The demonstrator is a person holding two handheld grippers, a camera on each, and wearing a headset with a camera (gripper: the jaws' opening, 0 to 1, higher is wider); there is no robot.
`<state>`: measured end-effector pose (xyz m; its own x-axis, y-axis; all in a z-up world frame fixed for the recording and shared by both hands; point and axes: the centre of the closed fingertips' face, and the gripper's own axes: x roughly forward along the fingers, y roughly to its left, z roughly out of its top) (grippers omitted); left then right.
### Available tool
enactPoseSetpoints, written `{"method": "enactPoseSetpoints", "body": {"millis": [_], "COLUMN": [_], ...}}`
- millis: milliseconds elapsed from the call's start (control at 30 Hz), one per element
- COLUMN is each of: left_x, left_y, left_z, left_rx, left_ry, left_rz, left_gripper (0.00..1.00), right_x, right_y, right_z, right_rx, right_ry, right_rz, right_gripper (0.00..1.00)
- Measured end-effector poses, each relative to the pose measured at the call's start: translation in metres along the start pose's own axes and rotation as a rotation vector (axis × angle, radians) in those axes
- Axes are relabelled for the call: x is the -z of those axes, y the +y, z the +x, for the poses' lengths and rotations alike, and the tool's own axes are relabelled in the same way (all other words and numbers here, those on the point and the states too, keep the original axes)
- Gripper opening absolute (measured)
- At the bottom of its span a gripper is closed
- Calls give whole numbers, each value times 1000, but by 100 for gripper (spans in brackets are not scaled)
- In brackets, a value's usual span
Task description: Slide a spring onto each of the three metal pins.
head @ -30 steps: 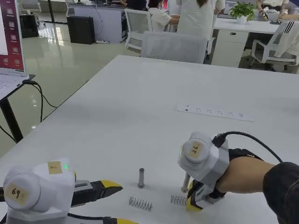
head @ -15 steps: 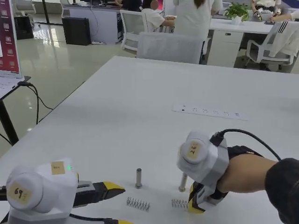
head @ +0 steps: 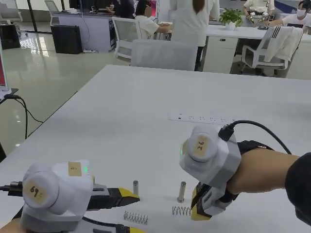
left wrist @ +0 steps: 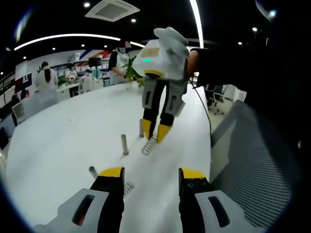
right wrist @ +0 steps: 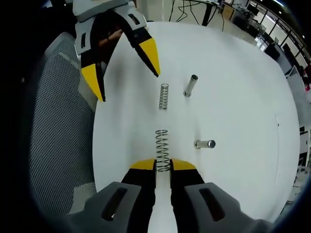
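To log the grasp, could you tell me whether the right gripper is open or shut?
Shut: the right gripper has its yellow tips pinched on the near end of a spring lying on the table.
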<state>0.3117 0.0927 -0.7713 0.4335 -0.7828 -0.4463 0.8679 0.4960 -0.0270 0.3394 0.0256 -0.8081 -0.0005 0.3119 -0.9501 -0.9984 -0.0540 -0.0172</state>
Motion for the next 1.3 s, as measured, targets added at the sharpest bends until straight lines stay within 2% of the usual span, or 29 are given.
{"method": "enactPoseSetpoints", "body": {"millis": [100, 300, 533, 867, 1300], "left_x": [-3, -12, -15, -16, -9], "left_y": [-1, -6, -11, -15, -20], "left_z": [5, 17, 30, 35, 43], "left_rx": [18, 55, 80, 97, 110], "left_ry": [7, 4, 15, 20, 50], "left_rz": [16, 39, 70, 84, 147], "left_gripper": [37, 35, 29, 22, 7], "right_x": [-3, -5, -11, -15, -19], "right_y": [4, 9, 18, 22, 27], "right_z": [-5, -9, -11, -12, -12], "right_rx": [-3, -4, -13, -28, -46], "right_ry": [-14, -11, -11, -15, -10], "right_rz": [0, -17, -42, -57, -89], "right_gripper": [8, 8, 8, 8, 8]}}
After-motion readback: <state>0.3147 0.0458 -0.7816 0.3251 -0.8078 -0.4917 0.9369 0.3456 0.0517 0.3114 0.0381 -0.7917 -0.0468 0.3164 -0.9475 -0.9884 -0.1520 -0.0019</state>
